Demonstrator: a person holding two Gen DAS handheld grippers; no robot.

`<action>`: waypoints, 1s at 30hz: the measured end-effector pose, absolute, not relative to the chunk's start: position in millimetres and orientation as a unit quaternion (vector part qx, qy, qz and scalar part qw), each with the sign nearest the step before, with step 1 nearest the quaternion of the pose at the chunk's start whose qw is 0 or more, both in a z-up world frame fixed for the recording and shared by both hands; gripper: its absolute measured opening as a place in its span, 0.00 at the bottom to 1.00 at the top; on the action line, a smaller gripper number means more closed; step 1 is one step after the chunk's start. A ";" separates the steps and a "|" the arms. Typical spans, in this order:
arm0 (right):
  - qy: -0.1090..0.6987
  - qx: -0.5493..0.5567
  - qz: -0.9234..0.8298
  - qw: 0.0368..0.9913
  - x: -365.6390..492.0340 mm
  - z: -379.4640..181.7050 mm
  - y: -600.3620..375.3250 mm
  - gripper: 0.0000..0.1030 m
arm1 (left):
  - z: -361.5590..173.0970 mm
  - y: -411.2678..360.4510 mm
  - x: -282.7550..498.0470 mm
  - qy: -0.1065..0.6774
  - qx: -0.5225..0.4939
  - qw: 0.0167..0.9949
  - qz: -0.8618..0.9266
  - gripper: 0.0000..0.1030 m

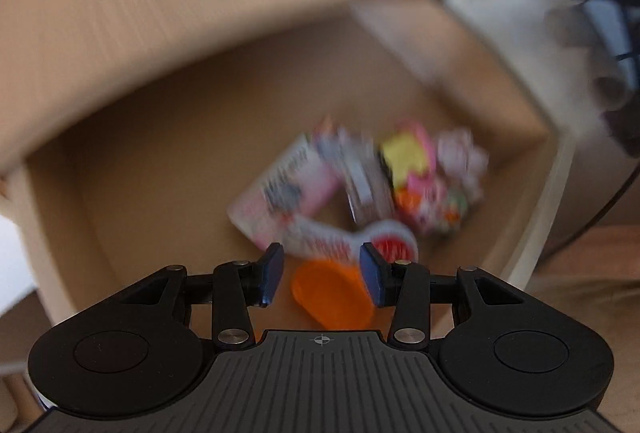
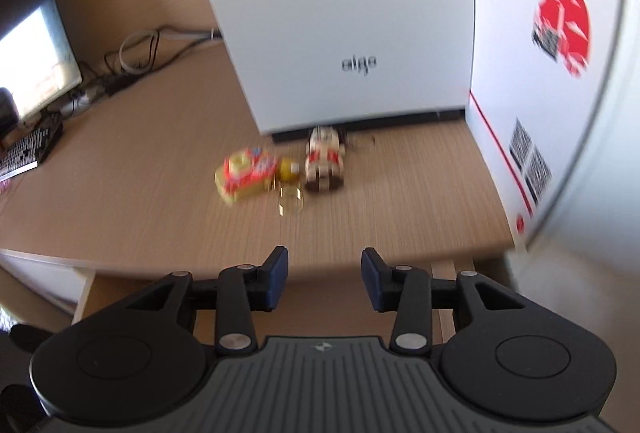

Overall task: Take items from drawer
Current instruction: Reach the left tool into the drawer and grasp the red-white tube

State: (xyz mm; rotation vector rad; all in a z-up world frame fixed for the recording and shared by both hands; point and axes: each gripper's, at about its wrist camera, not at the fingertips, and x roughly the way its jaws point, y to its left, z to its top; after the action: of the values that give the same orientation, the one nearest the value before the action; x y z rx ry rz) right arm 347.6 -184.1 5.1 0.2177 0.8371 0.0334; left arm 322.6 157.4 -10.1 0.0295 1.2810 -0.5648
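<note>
Left gripper [image 1: 322, 275], jaws open, should straddle the orange cup [image 1: 332, 293] squarely (right gripper [image 2: 324, 279] open, empty) at six o'clock in the drawer [image 1: 120, 169].

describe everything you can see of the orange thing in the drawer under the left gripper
The orange thing looks like a smooth plastic cup or lid, bright and plain, lying on its side on the drawer floor. It sits nearest the camera, seen between the open left gripper pads, which do not press on it. A white and red item lies just beyond; contact is unclear through blur.
</note>
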 end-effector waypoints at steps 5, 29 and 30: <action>0.420 0.100 0.012 0.902 326.4 -0.4 -184.9 0.39 | -35.8 156.3 332.3 0.656 -0.040 0.721 -0.220 0.44; 0.461 0.115 0.034 0.879 319.4 -25.9 -184.6 0.47 | -28.7 180.8 327.2 0.685 -0.076 0.711 -0.142 0.43; 0.462 0.117 0.036 0.879 319.1 -26.6 -183.9 0.48 | -26.2 186.3 326.4 0.684 -0.078 0.712 -0.140 0.43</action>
State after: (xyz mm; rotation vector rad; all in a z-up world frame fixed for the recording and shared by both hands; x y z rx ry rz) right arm 319.1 -183.9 -26.6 0.2432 0.9623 0.0753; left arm 326.3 186.3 -26.2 -0.1740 1.5157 -0.3109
